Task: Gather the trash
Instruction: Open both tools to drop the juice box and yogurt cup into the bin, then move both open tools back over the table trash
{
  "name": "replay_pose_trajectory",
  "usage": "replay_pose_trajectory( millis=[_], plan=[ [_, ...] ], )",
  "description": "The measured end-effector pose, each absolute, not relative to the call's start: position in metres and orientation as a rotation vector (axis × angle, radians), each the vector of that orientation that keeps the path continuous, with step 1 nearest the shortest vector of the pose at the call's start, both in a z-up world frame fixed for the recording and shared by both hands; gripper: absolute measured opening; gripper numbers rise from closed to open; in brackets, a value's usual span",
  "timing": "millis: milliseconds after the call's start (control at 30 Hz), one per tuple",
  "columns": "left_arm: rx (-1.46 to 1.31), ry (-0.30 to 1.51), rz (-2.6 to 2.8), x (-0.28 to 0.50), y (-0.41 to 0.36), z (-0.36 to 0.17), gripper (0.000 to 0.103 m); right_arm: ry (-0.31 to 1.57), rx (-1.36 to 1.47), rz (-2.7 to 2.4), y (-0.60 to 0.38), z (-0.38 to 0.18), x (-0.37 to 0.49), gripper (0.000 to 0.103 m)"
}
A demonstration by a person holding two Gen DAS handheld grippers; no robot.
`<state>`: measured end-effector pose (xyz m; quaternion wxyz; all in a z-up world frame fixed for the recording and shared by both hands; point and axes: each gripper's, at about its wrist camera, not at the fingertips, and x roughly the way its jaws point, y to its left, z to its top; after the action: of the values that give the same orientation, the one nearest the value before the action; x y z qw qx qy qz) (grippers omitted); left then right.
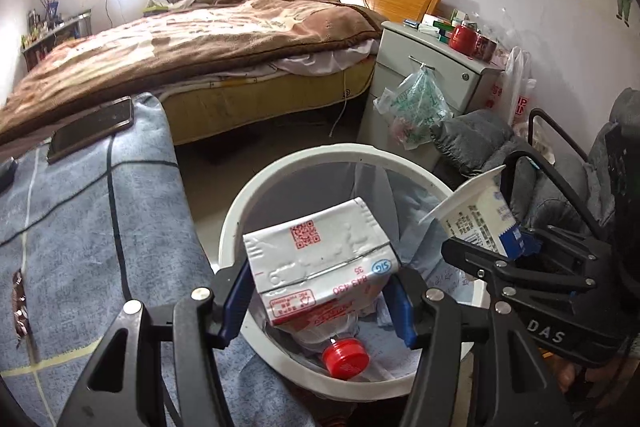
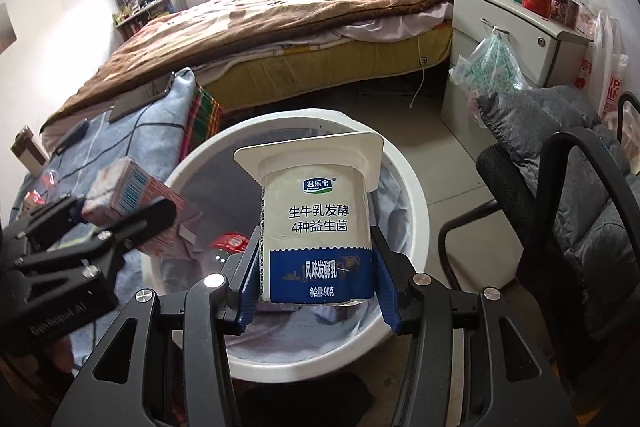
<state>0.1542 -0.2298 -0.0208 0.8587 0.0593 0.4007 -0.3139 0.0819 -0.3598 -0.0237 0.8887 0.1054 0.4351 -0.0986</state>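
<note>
Right wrist view, yogurt cup (image 2: 318, 227) labelled 君乐宝, left wrist view, carton (image 1: 320, 259) marked SIG

The left gripper (image 1: 320, 291) points steeply downward, its blue-padded fingers (image 1: 234, 297) set partly apart and pressed against the two sides of a flattened milk carton (image 1: 320, 255) that stands up between them. The right gripper (image 2: 316, 279) tilts down at much the same angle, its fingers (image 2: 386, 291) clamped on the lower sides of a yogurt cup (image 2: 318, 223). In the left wrist view the right gripper sits just to the right of the left one, the two close together, side by side.
</note>
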Motion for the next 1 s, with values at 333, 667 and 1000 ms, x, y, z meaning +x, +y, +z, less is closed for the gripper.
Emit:
replay_pose_trajectory(
  millis=[333,667,1000],
  plan=[
    [0.092,0.826,-0.65,0.152,-0.215,-0.016,0.07,0.896,0.239,-0.225,-0.365,-0.024,0.077,0.06],
    [0.071,0.791,-0.615,0.145,-0.191,-0.002,0.07,0.856,0.228,-0.251,-0.357,-0.012,0.07,0.06],
    [0.037,0.731,-0.553,0.134,-0.141,0.015,0.07,0.799,0.221,-0.24,-0.337,0.004,0.062,0.06]
  ],
)
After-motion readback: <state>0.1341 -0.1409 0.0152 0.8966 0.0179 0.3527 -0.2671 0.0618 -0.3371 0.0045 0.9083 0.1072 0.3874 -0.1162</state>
